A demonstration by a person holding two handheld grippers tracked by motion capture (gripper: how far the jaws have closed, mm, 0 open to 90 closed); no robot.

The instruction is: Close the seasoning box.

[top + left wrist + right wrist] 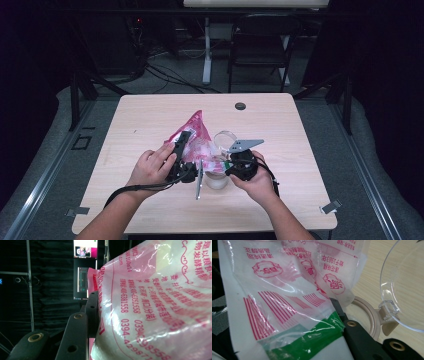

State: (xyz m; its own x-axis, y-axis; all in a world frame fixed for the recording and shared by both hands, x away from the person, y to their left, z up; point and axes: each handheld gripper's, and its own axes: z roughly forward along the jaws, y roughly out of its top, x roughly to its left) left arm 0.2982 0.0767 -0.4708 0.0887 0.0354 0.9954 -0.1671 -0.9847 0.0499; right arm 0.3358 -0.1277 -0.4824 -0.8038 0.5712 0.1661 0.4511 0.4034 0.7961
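A pink, red-printed plastic bag (197,134) is held up above the middle of the table, with white contents showing through it (155,310). My left gripper (183,142) points away from me and is shut on the bag's left side; one black finger (91,307) presses against the film. My right gripper (227,165) is shut on the bag's lower corner by its green band (322,335), with one finger (352,330) showing beside it. Under the bag stands a clear jar (217,180) with a beige rim (367,312) and its hinged clear lid (404,285) swung open.
The light wooden table (150,115) has a black grommet (240,106) near its far edge. A folding chair (260,45) and cables stand on the floor behind it. Dark curtains surround the area.
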